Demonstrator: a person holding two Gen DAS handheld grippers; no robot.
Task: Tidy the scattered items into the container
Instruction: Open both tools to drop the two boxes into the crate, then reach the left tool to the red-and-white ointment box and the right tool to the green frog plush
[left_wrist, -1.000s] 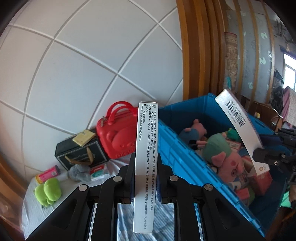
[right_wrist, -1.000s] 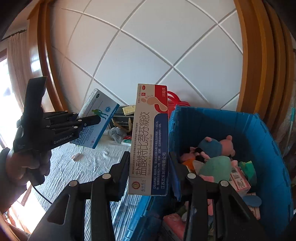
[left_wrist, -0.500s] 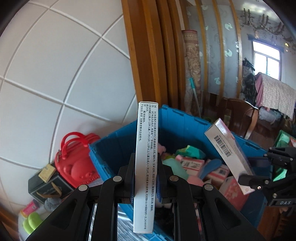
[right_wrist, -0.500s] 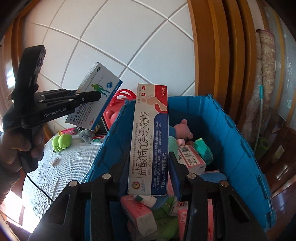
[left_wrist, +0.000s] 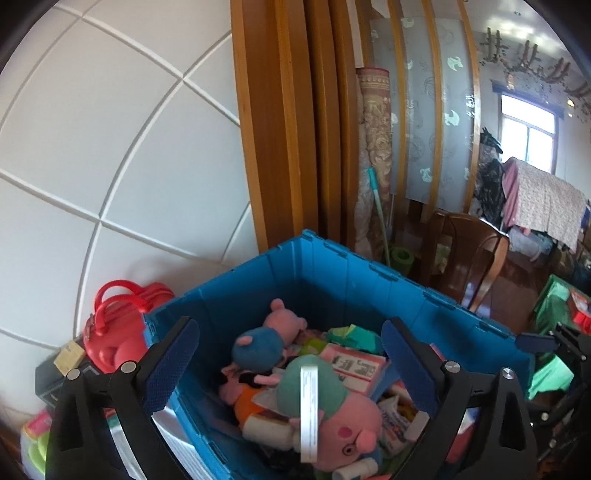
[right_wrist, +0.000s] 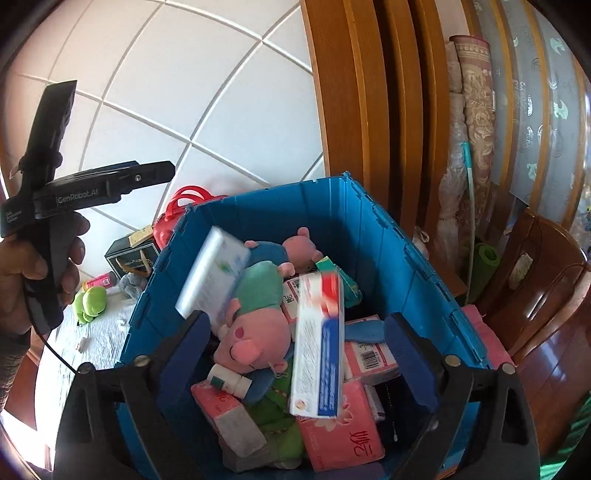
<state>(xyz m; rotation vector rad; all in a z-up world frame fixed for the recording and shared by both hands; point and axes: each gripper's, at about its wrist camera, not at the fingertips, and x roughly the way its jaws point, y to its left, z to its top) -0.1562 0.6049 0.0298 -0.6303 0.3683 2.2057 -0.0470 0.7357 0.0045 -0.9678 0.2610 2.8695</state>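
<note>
Both grippers hang over the blue crate (left_wrist: 373, 264) (right_wrist: 266, 192), which is full of plush pigs, tissue packs and boxes. My left gripper (left_wrist: 291, 365) has its jaws opening wide. A thin white box (left_wrist: 309, 413) falls edge-on between its fingers, touching neither pad. The right wrist view shows that box (right_wrist: 214, 273) blurred in mid-air below the left gripper (right_wrist: 168, 171). My right gripper (right_wrist: 299, 354) is opening too. A red, white and blue ointment box (right_wrist: 319, 343) drops free between its pads above the tissue packs.
Left of the crate, a table with a pale cloth (right_wrist: 99, 332) holds a red bag (left_wrist: 118, 332), a black box (right_wrist: 127, 254), a green frog plush (right_wrist: 90, 299) and a pink bottle (right_wrist: 98, 280). A wooden door frame (left_wrist: 280, 147) stands behind, with a wooden chair (left_wrist: 476, 258) to the right.
Both grippers swung from the crate's edge to over its middle, then their jaws spread. The white box and the ointment box have left the pads and are falling into the crate.
</note>
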